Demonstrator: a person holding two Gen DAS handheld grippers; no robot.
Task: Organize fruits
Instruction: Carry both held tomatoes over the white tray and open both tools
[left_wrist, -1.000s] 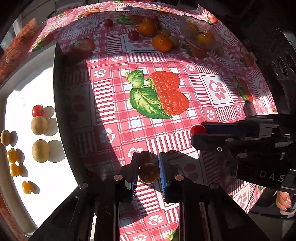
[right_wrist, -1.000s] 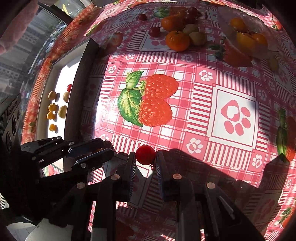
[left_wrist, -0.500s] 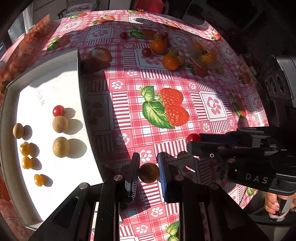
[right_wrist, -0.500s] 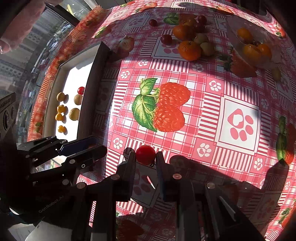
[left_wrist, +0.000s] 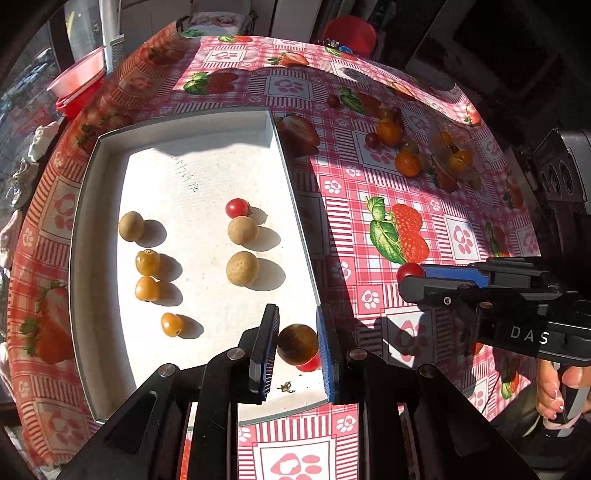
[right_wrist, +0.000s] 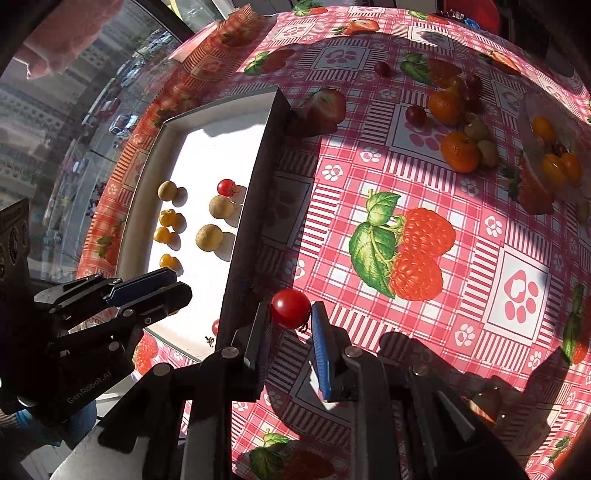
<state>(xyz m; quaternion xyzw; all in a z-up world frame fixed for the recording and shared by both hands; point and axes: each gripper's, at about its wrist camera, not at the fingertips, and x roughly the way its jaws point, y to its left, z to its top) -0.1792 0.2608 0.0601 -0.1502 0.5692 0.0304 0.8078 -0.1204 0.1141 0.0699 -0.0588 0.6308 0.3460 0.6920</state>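
A table covered by a red-and-white checked cloth (left_wrist: 369, 177) printed with strawberries and paw marks fills both views. On its left part lies a shallow white tray (left_wrist: 207, 162) with a dark outer wall. Inside the tray rest three tan round fruits (left_wrist: 242, 268), three small yellow-orange fruits (left_wrist: 147, 262) in a column, and one red cherry tomato (left_wrist: 237, 208) touching the upper tan fruit. At the cloth's far side sits a loose pile of oranges (right_wrist: 459, 152) and dark grapes beside a clear bag of fruit (right_wrist: 554, 162).

The left gripper (left_wrist: 297, 345) hangs over the tray's near right corner, its jaws clamped on a brown round fruit (left_wrist: 297, 344). The right gripper (right_wrist: 290, 312), over the cloth just beside the tray's wall, has its jaws clamped on a second cherry tomato (right_wrist: 290, 308). A hand (left_wrist: 554, 391) shows at the left view's lower right edge.
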